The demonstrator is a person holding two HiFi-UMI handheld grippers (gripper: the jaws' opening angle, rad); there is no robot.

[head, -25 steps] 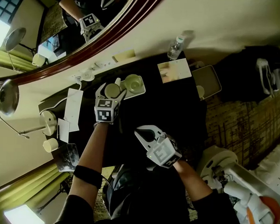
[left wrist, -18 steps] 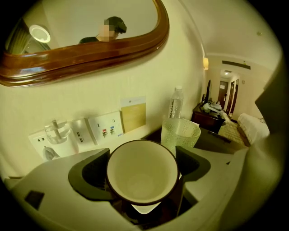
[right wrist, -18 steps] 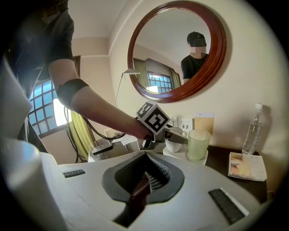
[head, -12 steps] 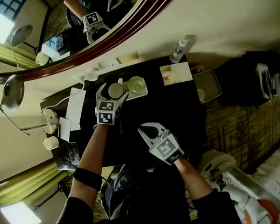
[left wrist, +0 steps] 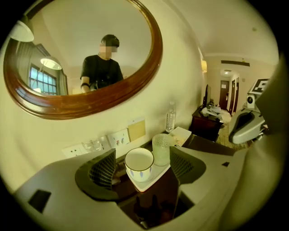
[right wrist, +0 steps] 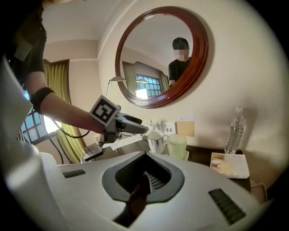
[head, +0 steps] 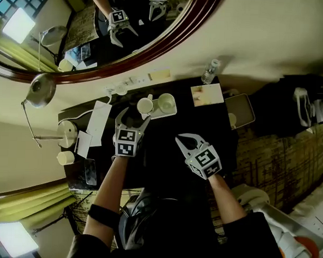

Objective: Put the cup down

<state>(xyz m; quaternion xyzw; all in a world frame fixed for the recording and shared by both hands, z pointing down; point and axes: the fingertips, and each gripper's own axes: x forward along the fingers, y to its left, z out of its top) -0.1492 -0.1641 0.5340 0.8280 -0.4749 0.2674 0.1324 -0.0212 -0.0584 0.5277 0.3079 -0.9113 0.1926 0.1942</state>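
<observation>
Cup (head: 145,105) on tray (head: 162,113); left gripper (head: 133,117) withdrawn, jaws apart, just narrowing, empty; right gripper (head: 180,138) jaws together.

White cup (left wrist: 139,165) with blue drop marks, pale green glass (left wrist: 161,149), white tray (left wrist: 147,182), black worktop (head: 204,124), red-brown mirror frame (left wrist: 90,103).

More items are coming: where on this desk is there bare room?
Bare desk lies between the tray, the booklet and the right gripper. The left end is crowded: papers, lamp base, phone. The tray holds a cup and glass.
</observation>
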